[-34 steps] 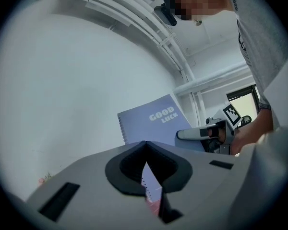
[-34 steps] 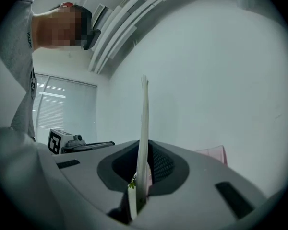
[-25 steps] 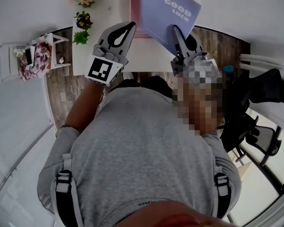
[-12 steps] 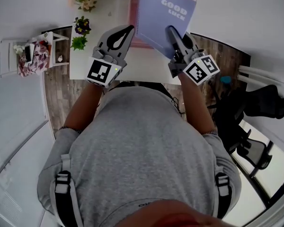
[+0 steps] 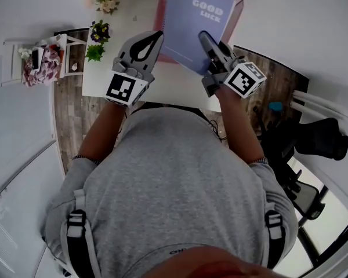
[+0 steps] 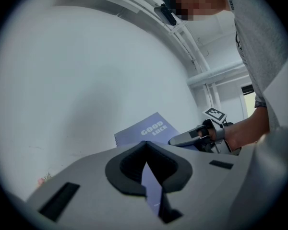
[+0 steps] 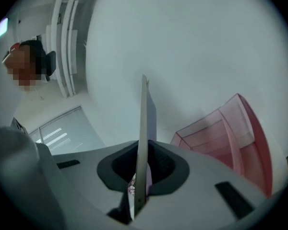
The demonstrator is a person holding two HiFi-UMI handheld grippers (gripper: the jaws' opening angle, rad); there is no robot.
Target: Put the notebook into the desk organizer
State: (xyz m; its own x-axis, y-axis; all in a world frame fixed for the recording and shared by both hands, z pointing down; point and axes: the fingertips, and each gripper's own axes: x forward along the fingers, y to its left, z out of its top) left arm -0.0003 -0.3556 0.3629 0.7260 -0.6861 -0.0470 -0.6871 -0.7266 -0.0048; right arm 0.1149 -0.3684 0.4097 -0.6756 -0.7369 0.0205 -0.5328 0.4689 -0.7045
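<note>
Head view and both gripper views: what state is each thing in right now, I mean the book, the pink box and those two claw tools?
Notebook: closed, gripped at one edge, not yet in the organizer.
Desk organizer: the compartments that show are empty.
Right gripper: shut on the notebook.
Left gripper: shut, holding nothing.

The notebook (image 5: 194, 25) is before the desk organizer (image 5: 160, 13) on the desk (image 5: 113, 62); the left gripper (image 5: 157, 35) is left of the notebook.
</note>
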